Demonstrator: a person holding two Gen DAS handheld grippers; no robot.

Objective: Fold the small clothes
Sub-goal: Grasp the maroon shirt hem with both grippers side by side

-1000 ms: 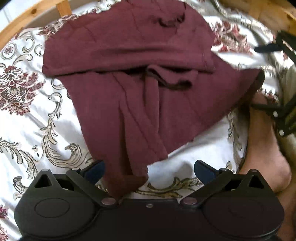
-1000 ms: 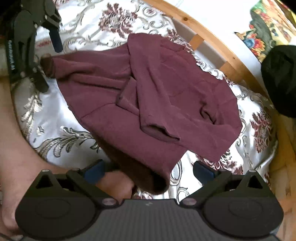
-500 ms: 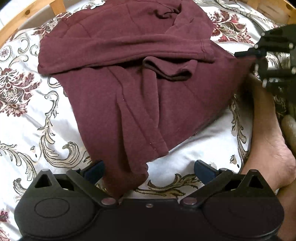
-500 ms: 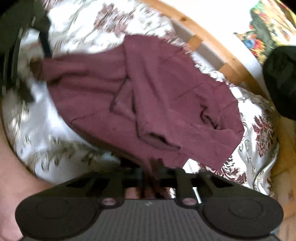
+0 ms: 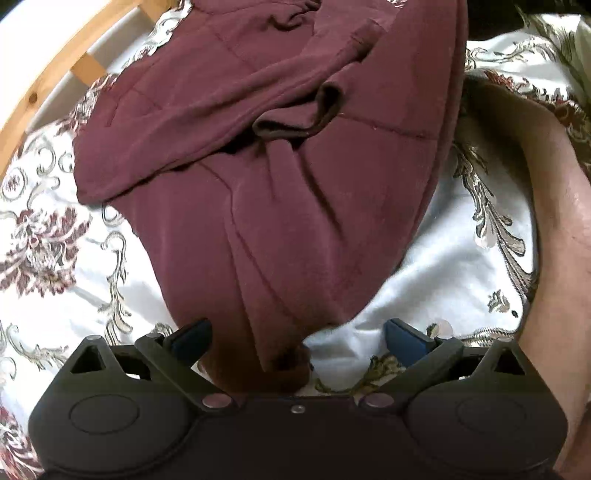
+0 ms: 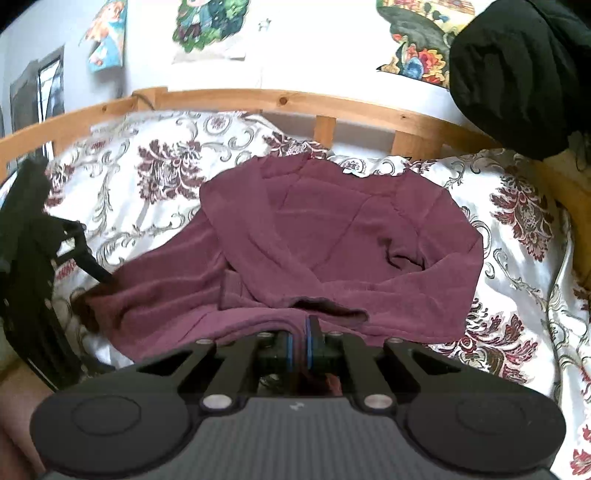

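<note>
A maroon long-sleeved sweatshirt (image 6: 343,254) lies across the middle of a white bedspread (image 6: 147,177) printed with dark red flowers and grey scrolls. Its sleeves are folded over the chest, one cuff (image 5: 295,122) sitting in the upper centre of the left wrist view.

The right gripper (image 6: 307,341), bottom centre of its own view, has its blue-padded fingers pressed together on the sweatshirt's near edge.

The left gripper (image 5: 297,338) stands spread, its blue pads wide apart at the bottom of its view, with the garment's hem corner (image 5: 273,354) lying between them, nearer the left pad.

A wooden bed rail (image 6: 295,101) crosses the upper part of the right wrist view, with colourful posters (image 6: 207,22) above it and a black fabric mass (image 6: 517,74) upper right. No writing is legible anywhere.
</note>
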